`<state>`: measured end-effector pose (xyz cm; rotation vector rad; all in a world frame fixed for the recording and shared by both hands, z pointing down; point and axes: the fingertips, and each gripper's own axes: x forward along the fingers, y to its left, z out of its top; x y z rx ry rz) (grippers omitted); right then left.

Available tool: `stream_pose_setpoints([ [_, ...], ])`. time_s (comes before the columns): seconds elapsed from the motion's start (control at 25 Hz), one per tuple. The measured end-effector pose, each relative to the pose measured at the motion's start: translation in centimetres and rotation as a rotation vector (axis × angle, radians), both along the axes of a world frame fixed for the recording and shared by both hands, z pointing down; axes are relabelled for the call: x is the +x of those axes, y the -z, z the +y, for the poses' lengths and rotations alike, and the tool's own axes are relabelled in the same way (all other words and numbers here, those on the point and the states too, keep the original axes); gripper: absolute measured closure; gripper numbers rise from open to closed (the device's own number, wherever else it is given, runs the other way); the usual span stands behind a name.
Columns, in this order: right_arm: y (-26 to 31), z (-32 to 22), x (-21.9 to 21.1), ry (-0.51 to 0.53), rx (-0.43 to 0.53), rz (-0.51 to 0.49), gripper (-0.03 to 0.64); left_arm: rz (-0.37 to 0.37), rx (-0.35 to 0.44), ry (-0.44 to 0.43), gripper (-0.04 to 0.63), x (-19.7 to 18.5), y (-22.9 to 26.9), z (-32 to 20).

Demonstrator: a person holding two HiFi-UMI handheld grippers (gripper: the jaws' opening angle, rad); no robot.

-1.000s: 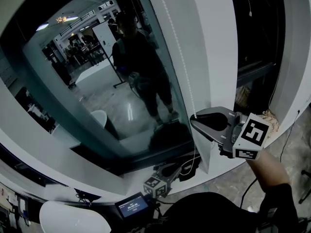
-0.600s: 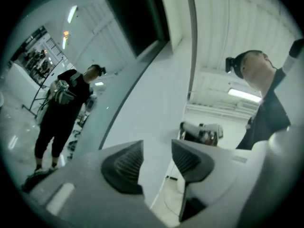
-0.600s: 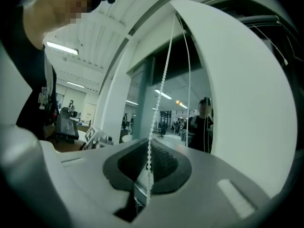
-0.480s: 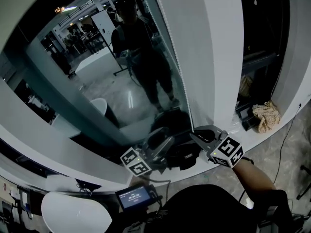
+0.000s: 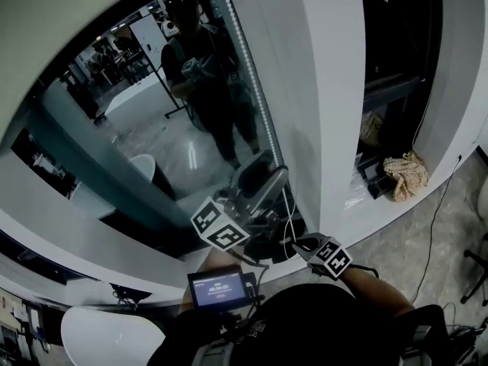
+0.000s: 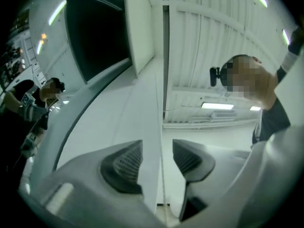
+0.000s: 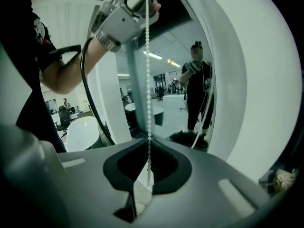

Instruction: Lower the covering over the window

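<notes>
The bead chain [image 5: 244, 61] that works the window covering hangs as a white dotted line along the right edge of the window pane [image 5: 145, 139], just beside the white pillar [image 5: 328, 90]. The dark glass mirrors the person with both grippers.

The right gripper [image 5: 299, 242] sits low, near the window ledge [image 5: 358, 200], pointing somewhat downward. Its jaws are pressed together on the chain. In the right gripper view the beads drop straight into the meeting point of the two black pads, and a short tail of chain shows below them.

The left gripper [image 5: 263, 175] is higher up the same chain, above and to the left of the right one, tilted upward. Its jaws have just been opening and now stand spread wide. In the left gripper view the ribbed pads [image 6: 124, 161] are well apart, with only a thin vertical line and a white panel edge in the gap, and neither pad presses on anything. The right gripper view shows the chain running up to this gripper's tips.

A pale surface [image 5: 69, 21] lies across the top left of the window. Whether it is the covering or the wall above, I cannot tell. A crumpled cloth [image 5: 402, 175] lies on the ledge to the right.
</notes>
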<state>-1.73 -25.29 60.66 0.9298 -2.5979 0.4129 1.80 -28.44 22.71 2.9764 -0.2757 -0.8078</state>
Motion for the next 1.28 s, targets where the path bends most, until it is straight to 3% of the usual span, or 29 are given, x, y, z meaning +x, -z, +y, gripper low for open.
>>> stream_pose_setpoints([
  [0.2,-6.9,3.1,0.2,-0.003,-0.161,0.075,0.604,0.057,-0.008,-0.087,0.413,0.7,2.1,0.4],
  [0.28,-8.0,4.0,0.1,0.004,-0.214,0.079,0.604,0.063,0.002,-0.101,0.49,1.0,2.4,0.6],
  [0.32,-8.2,4.2,0.1,0.003,-0.227,0.077,0.604,0.063,0.014,-0.1,0.576,1.1,2.4,0.7],
  [0.52,-8.9,4.1,1.4,-0.043,-0.262,0.062,0.601,0.08,-0.014,-0.076,0.583,0.5,1.9,-0.1],
  [0.64,-9.5,4.3,3.3,-0.106,-0.312,0.037,0.587,0.013,-0.031,-0.004,0.583,0.0,-0.1,-1.1],
  [0.72,-7.7,4.0,4.5,-0.161,-0.292,-0.05,0.544,-0.056,-0.028,0.047,0.583,0.0,-2.4,-1.2],
  [0.84,1.0,2.0,6.1,-0.245,-0.139,-0.311,0.54,-0.166,-0.042,0.107,0.583,0.4,-7.1,-1.1],
  [0.96,14.1,0.2,7.7,-0.286,0.125,-0.499,0.54,-0.253,-0.11,0.101,0.583,1.0,-12.8,-0.3],
  [1.12,29.6,0.3,8.1,-0.215,0.448,-0.544,0.537,-0.301,-0.216,0.042,0.583,1.2,-18.4,2.2],
  [1.28,42.0,0.9,6.7,-0.073,0.582,-0.607,0.522,-0.39,-0.236,-0.018,0.583,2.0,-22.4,5.8],
])
